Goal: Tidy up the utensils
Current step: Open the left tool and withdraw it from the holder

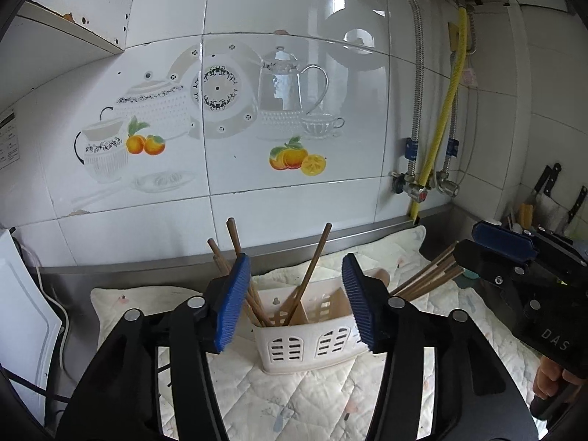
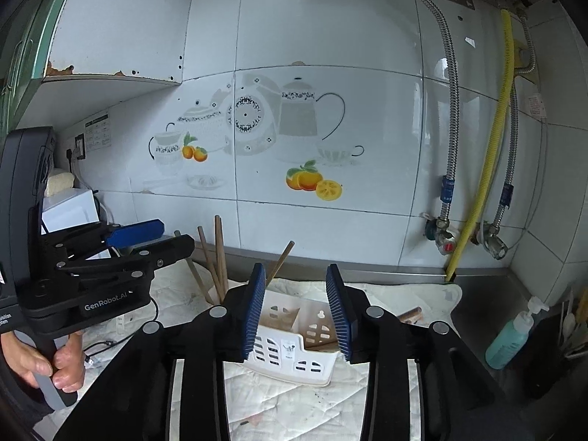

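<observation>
Two hand-held grippers face a white slotted utensil caddy (image 1: 312,334) that stands on a quilted cloth (image 1: 294,397) spread over the steel desk (image 2: 477,305), close to the tiled wall (image 1: 294,191) with its teapot and orange pictures. The left hand-held gripper (image 1: 297,305) has its blue pads spread fairly wide, one on each side of the caddy as its own camera sees it, and nothing is pinched between them. Several wooden chopsticks (image 1: 257,294) stand tilted in the caddy's left compartment, and one more (image 1: 308,275) leans across the middle divider. The right hand-held gripper (image 2: 296,312) is parted more narrowly, also empty, with the caddy's right end showing through its gap. From the left camera, a bundle of chopsticks (image 1: 430,275) lies low and to the right of the caddy; whether it rests in the caddy or on the cloth I cannot tell. A person's hand (image 2: 55,364) grips the handle of the left tool. A bottle of green soap (image 2: 514,334) stands at the right of the desk, and a yellow hose (image 2: 488,169) runs down the wall.
</observation>
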`<state>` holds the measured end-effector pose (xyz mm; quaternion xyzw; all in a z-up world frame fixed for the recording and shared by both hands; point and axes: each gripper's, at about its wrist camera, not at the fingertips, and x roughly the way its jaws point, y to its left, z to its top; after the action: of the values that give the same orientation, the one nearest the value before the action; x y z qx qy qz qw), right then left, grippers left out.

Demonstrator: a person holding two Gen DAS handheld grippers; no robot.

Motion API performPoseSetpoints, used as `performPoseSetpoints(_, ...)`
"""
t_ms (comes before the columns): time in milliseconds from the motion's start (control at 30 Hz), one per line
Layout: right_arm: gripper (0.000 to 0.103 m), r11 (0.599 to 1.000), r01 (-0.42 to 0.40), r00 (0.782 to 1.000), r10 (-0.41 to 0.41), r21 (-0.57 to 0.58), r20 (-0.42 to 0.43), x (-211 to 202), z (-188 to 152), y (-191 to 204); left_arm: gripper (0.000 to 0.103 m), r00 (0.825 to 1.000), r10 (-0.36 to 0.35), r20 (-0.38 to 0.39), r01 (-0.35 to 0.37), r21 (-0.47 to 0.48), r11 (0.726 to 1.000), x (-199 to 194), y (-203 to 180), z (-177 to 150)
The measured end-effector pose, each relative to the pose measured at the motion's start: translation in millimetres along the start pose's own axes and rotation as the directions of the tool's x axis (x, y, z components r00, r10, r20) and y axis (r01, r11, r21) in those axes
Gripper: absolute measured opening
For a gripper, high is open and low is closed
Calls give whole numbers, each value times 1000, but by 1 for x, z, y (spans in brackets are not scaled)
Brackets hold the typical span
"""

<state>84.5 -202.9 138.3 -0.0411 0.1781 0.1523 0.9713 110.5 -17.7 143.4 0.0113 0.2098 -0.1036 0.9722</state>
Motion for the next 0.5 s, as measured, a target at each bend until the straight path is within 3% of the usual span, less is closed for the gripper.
performPoseSetpoints(333, 51, 999, 22, 998, -20, 43, -66, -19, -56, 0, 96, 1000, 11, -23, -12, -17, 1000, -27, -3, -48)
performPoseSetpoints(500, 59, 996, 31, 994, -23, 81, -102, -28, -83, -2, 98, 998, 8, -59, -11, -52, 999, -34, -1, -73)
